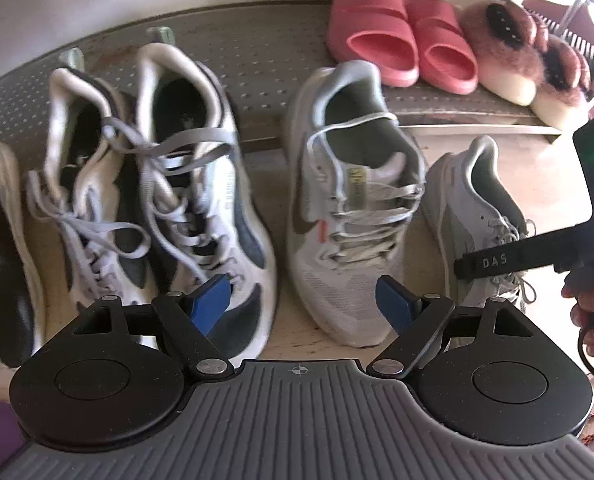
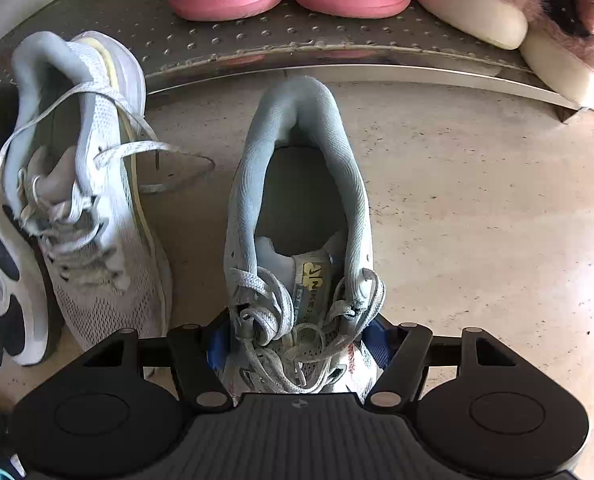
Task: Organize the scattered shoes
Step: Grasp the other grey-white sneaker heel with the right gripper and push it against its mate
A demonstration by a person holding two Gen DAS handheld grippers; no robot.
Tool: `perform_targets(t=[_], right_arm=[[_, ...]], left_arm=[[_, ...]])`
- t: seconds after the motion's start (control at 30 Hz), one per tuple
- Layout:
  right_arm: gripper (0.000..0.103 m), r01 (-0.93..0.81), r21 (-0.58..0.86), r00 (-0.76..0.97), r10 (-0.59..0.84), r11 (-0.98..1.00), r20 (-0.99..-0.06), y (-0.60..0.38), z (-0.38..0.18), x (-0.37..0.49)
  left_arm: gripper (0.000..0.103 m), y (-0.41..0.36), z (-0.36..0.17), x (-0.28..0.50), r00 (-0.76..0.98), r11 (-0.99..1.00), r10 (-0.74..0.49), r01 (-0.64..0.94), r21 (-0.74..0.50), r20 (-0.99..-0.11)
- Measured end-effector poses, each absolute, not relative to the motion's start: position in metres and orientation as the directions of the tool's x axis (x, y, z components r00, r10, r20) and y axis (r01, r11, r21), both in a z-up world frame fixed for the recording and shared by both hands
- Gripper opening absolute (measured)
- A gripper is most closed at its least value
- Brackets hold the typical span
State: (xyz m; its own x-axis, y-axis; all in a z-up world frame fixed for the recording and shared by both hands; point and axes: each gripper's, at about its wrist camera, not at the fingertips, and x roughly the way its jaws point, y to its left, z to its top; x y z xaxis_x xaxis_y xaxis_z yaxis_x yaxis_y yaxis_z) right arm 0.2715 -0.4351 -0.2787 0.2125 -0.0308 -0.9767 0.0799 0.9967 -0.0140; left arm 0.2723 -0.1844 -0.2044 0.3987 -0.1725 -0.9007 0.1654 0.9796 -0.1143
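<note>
A light grey sneaker (image 2: 301, 184) lies on the beige floor with its heel toward the low shelf. My right gripper (image 2: 295, 344) straddles its laced part from above, and both blue pads press its sides. Its mate (image 2: 97, 208) lies to the left, heel resting on the shelf edge. In the left wrist view the mate (image 1: 345, 208) lies beside a white-and-navy pair (image 1: 201, 184). My left gripper (image 1: 303, 302) hovers open above their toes, holding nothing. The gripped sneaker (image 1: 473, 216) shows at the right, partly hidden by the right gripper's black body.
A perforated metal shelf (image 1: 257, 48) runs along the wall. It carries pink slides (image 1: 373, 36) and furry pink slippers (image 1: 505, 52). A dark shoe (image 1: 1, 248) lies at far left. A hand (image 1: 589, 304) is at the right edge. Bare floor (image 2: 477, 220) lies to the right.
</note>
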Motion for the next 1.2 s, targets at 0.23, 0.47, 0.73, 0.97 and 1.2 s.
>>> perform_targets(t=[0.23, 0.47, 0.73, 0.97, 1.2], right_arm=[[0.067, 0.037, -0.059, 0.450, -0.070, 0.998, -0.890, -0.426, -0.241, 0.283], [0.075, -0.015, 0.023, 0.427, 0.027, 1.000, -0.904, -0.396, -0.253, 0.315], [0.055, -0.175, 0.000, 0.431, 0.076, 0.985, -0.899, -0.389, -0.250, 0.308], [0.063, -0.190, -0.007, 0.389, 0.068, 0.982, -0.919, -0.382, -0.241, 0.312], [0.078, -0.062, -0.004, 0.402, 0.022, 0.998, -0.916, -0.383, -0.189, 0.294]], left_arm=[[0.084, -0.202, -0.199, 0.295, 0.436, 0.981, -0.169, 0.165, -0.105, -0.884], [0.084, -0.201, -0.202, 0.312, 0.443, 0.985, -0.132, 0.159, -0.067, -0.887], [0.085, -0.196, -0.207, 0.298, 0.420, 0.983, -0.152, 0.162, -0.091, -0.895], [0.085, -0.188, -0.193, 0.289, 0.428, 0.980, -0.156, 0.180, -0.085, -0.890], [0.085, -0.169, -0.166, 0.276, 0.439, 0.984, -0.152, 0.149, -0.095, -0.886]])
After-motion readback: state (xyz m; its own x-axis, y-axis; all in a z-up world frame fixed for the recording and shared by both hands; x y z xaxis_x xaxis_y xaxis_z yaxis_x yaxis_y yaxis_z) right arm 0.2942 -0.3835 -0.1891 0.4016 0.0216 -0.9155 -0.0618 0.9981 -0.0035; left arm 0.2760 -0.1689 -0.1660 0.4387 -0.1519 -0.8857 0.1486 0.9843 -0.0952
